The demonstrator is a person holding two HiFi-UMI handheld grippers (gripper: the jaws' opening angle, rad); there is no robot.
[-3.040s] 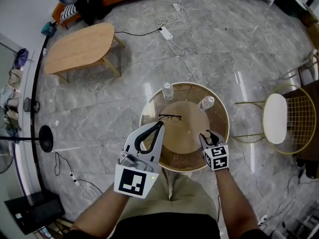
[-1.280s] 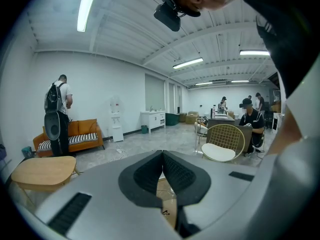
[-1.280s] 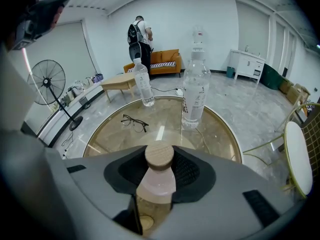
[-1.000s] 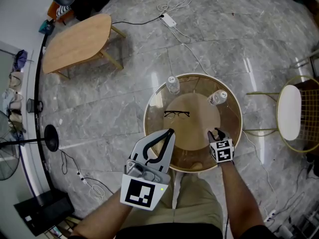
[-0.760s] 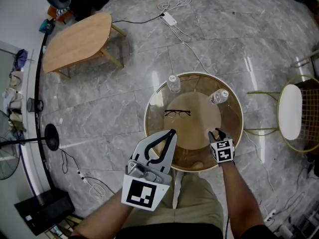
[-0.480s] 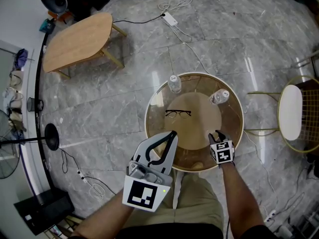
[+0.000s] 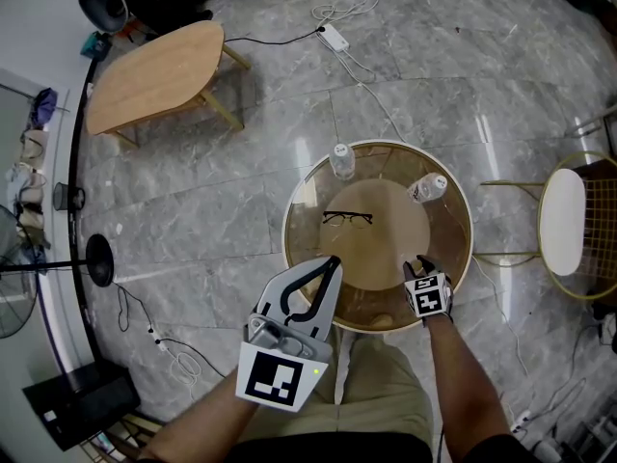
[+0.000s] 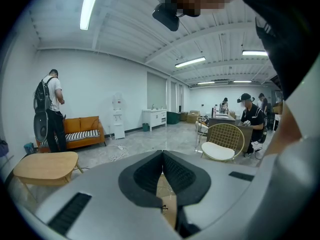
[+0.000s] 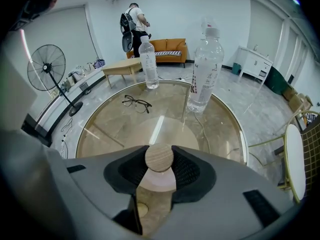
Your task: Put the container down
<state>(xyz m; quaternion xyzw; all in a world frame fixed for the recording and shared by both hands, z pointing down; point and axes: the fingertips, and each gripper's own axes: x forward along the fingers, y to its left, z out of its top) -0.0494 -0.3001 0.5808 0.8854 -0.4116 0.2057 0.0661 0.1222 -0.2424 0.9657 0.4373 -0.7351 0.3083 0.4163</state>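
Observation:
A round glass table (image 7: 295,258) stands in front of me, its rim (image 9: 246,149) also in the right gripper view. My right gripper (image 7: 416,262) hovers over the near right edge, shut on a round wooden knob (image 9: 159,158) with a paler wooden disc under it; the rest of the container is hidden by the jaws. My left gripper (image 7: 333,259) is held higher at the near left edge, pads (image 8: 172,171) pressed together with nothing between them. Two clear water bottles (image 7: 341,160) (image 7: 429,187) stand at the far side, and black glasses (image 7: 347,218) lie between them.
A wooden coffee table (image 7: 154,75) stands far left, a wire chair with a white seat (image 7: 564,225) to the right, a fan stand (image 7: 96,258) to the left. Cables and a power strip (image 7: 337,37) lie on the floor beyond. People stand and sit farther off in the room.
Both grippers have stayed almost still at the table's near edge. The head view has shifted slightly, and the right gripper's hold on the knob is unchanged.

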